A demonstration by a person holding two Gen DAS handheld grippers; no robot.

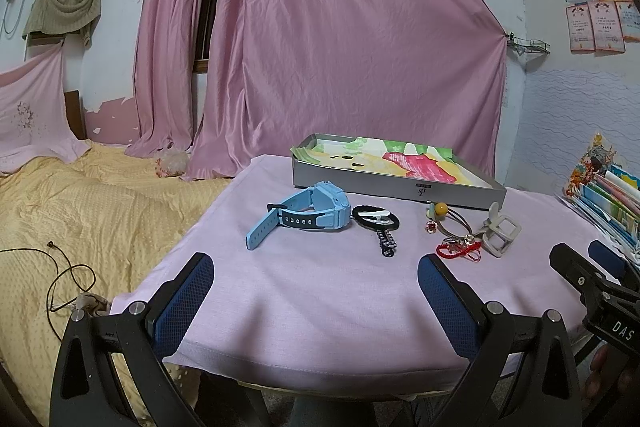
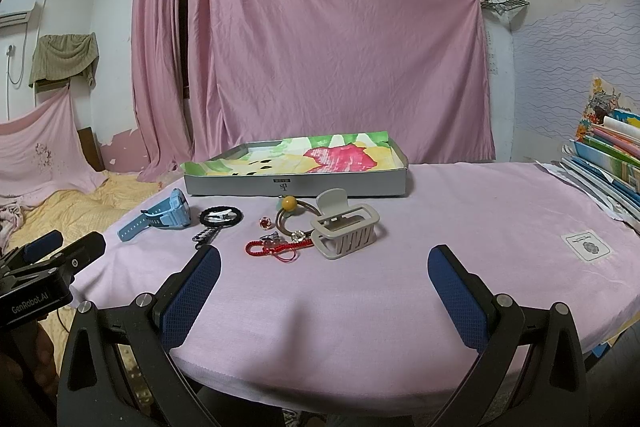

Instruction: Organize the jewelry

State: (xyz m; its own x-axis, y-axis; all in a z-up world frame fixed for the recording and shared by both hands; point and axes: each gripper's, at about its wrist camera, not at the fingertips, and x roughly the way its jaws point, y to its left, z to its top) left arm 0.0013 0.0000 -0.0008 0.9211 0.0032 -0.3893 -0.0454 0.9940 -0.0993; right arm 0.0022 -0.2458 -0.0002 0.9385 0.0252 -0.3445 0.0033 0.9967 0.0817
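Pink cloth [image 2: 400, 287] is spread over the table, with pink curtains [image 2: 320, 47] hung behind. A blue watch [image 2: 160, 217] is laid at the left, then a black braided band [image 2: 220, 218], a red gem [image 2: 265, 223], a bead hair tie [image 2: 294, 213], a red cord bracelet [image 2: 276, 248] and a grey claw clip [image 2: 345, 229]. A shallow grey tray [image 2: 296, 185] is set behind them, lined with coloured paper [image 2: 320, 157]; no jewelry is seen inside. The left gripper [image 1: 316, 277] and right gripper [image 2: 325, 267] are held spread apart, nothing between their fingers.
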